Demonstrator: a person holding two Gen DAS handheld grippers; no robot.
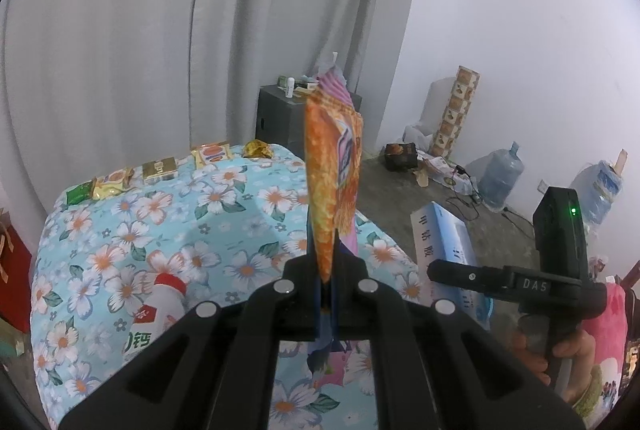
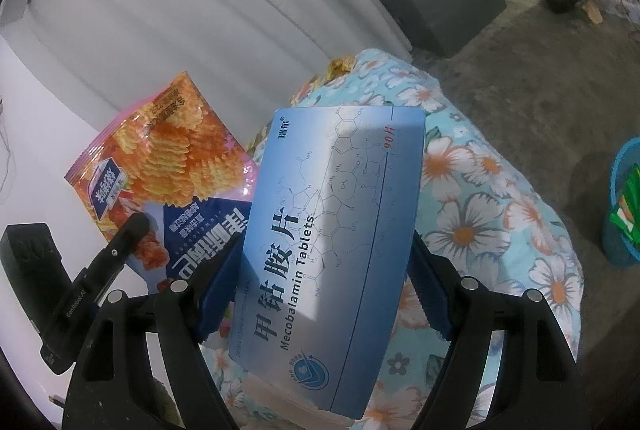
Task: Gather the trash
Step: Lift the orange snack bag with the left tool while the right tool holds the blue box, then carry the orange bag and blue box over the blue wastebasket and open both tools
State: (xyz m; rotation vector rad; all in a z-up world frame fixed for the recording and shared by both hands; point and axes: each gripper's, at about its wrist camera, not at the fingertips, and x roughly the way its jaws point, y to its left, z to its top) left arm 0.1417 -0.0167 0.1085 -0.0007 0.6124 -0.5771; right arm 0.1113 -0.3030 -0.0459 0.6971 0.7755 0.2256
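My left gripper (image 1: 326, 258) is shut on the lower edge of an orange and pink chip bag (image 1: 334, 166), which stands upright above the floral bed cover (image 1: 160, 230). My right gripper (image 2: 324, 290) is shut on a blue tablet box (image 2: 332, 230), its blue pads (image 2: 216, 294) pressing the two long sides. The box (image 1: 444, 234) and the right gripper's finger show at the right of the left wrist view, with a hand on the handle. In the right wrist view the chip bag (image 2: 160, 158) hangs to the left, held by the left gripper (image 2: 136, 226).
Several snack wrappers (image 1: 160, 168) line the bed's far edge by the curtain. A white bottle (image 1: 160, 310) lies on the cover. A blue bin (image 2: 624, 206) holding green wrappers stands on the floor at right. Beyond are a grey cabinet (image 1: 280, 118) and water jugs (image 1: 500, 174).
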